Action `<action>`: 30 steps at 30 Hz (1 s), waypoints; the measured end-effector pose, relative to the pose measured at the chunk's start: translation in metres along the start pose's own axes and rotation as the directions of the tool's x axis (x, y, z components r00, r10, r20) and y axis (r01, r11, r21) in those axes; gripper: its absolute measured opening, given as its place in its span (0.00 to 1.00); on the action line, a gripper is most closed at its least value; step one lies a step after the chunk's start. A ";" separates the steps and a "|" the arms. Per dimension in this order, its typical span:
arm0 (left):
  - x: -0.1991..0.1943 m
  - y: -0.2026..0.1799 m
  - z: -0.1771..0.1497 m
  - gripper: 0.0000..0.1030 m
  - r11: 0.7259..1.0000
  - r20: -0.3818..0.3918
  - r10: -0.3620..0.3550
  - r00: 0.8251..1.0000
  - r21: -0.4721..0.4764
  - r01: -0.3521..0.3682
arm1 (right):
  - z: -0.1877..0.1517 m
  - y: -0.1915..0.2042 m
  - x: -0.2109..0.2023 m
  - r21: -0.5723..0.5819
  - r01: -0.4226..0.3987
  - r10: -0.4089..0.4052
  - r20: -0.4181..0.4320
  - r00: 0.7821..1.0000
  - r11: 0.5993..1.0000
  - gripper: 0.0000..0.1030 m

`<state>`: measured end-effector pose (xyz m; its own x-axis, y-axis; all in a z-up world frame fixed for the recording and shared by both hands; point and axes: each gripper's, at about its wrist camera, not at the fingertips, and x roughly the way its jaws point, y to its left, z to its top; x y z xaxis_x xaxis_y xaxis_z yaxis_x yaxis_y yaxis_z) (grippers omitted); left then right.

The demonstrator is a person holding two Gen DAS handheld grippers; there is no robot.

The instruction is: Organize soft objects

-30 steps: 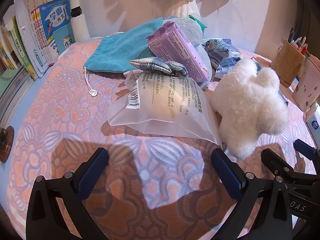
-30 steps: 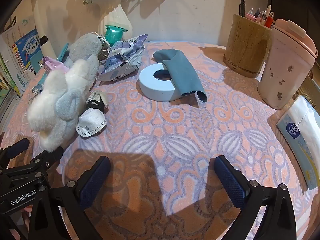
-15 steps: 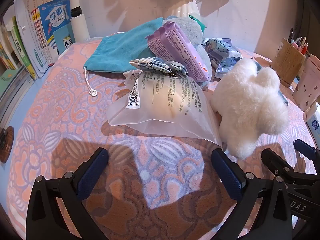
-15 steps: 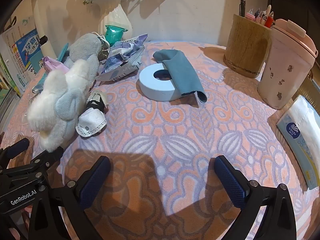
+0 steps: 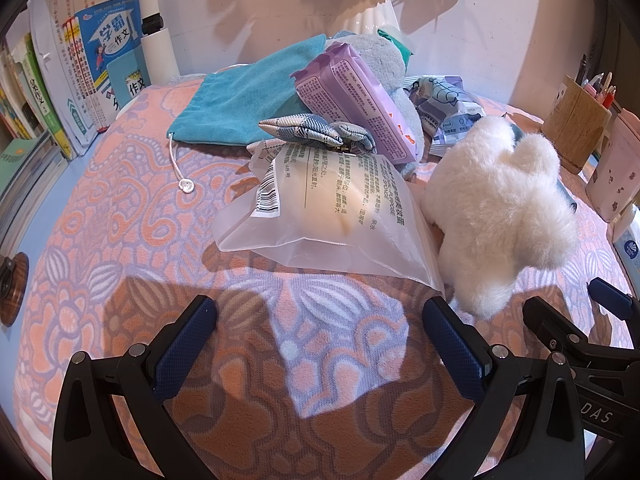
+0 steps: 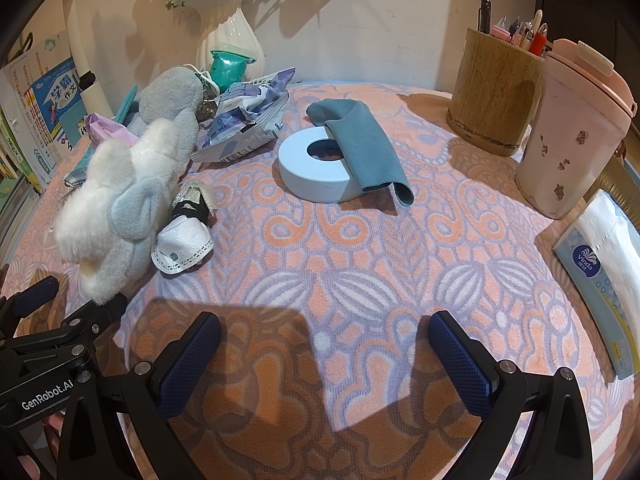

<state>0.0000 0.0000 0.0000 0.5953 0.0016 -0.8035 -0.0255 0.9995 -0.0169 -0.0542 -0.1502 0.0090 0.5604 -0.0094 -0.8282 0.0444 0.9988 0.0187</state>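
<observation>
The left gripper is released, its two blue pads wide apart at the bottom of the left wrist frame, holding nothing above the patterned cloth. Just above it, in the middle of the frame, lies a frosted plastic bag with printed text. To the right of the bag, touching its edge, is a white plush toy. Behind the bag rest a small plaid pouch, a purple wipes pack leaning on a grey plush toy, and a teal drawstring bag in the upper left.

The right gripper is also released and empty, at the bottom of the right wrist frame. At the middle left a white face mask lies against the white plush toy. In the upper centre a folded teal cloth is draped over a pale blue ring. At the right edge lies a tissue pack.
</observation>
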 end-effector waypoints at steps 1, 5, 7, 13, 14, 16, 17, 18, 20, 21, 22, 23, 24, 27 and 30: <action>0.000 0.000 0.000 1.00 1.000 -0.001 0.001 1.000 0.001 -0.001 | 0.000 0.000 0.000 0.000 0.000 0.000 0.000 1.000 1.000 1.00; 0.000 0.000 0.000 1.00 1.000 -0.002 0.002 1.000 0.002 -0.002 | 0.000 0.000 0.000 0.000 0.000 0.000 0.000 1.000 1.000 1.00; 0.000 0.000 0.000 1.00 1.000 -0.002 0.002 1.000 0.002 -0.002 | 0.000 0.000 0.000 0.000 0.000 0.000 0.000 1.000 1.000 1.00; 0.000 0.000 0.000 1.00 1.000 -0.002 0.003 1.000 0.002 -0.003 | 0.000 0.000 0.000 0.000 0.000 0.000 0.000 1.000 1.000 1.00; 0.000 0.000 0.000 1.00 1.000 -0.002 0.003 1.000 0.002 -0.003 | 0.000 0.000 0.000 0.000 0.000 0.000 0.000 1.000 1.000 1.00; 0.000 0.000 0.000 1.00 1.000 -0.002 0.003 1.000 0.002 -0.003 | 0.000 0.000 0.000 0.000 0.000 0.000 0.000 1.000 1.000 1.00; 0.000 0.000 0.000 1.00 1.000 -0.002 0.003 1.000 0.002 -0.003 | 0.000 0.000 0.000 0.000 0.000 0.000 0.000 1.000 1.000 1.00; 0.000 0.000 0.000 1.00 1.000 -0.002 0.003 1.000 0.002 -0.003 | 0.000 0.000 0.000 0.000 0.000 0.000 0.000 1.000 1.000 1.00; 0.000 0.000 0.000 1.00 1.000 -0.002 0.003 1.000 0.002 -0.003 | 0.000 0.001 0.000 0.000 0.000 0.000 0.000 1.000 1.000 1.00; 0.000 0.000 0.000 1.00 1.000 -0.002 0.003 1.000 0.002 -0.003 | 0.000 0.001 0.000 0.001 0.001 -0.001 0.000 1.000 1.000 1.00; 0.000 0.000 0.000 1.00 1.000 -0.002 0.003 1.000 0.002 -0.003 | 0.000 0.001 0.000 0.000 0.000 0.000 0.000 1.000 1.000 1.00; 0.000 0.000 0.000 1.00 1.000 -0.002 0.003 1.000 0.002 -0.003 | 0.000 0.000 0.001 0.003 -0.001 0.001 0.001 1.000 1.000 1.00; 0.000 0.000 0.000 0.99 1.000 -0.002 0.003 1.000 0.001 -0.003 | 0.000 0.000 0.001 0.006 0.000 0.000 0.001 1.000 1.000 1.00; 0.001 0.002 -0.001 0.99 1.000 -0.002 0.003 1.000 0.000 -0.003 | 0.001 -0.001 0.001 0.006 0.000 0.000 0.001 1.000 1.000 1.00; 0.001 0.002 -0.001 0.99 1.000 -0.002 0.004 1.000 0.000 -0.004 | 0.001 -0.001 0.002 0.006 0.000 0.000 0.001 1.000 1.000 1.00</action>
<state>0.0000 0.0018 -0.0012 0.5936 0.0051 -0.8048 -0.0275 0.9995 -0.0139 -0.0522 -0.1509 0.0080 0.5611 -0.0094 -0.8277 0.0494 0.9985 0.0221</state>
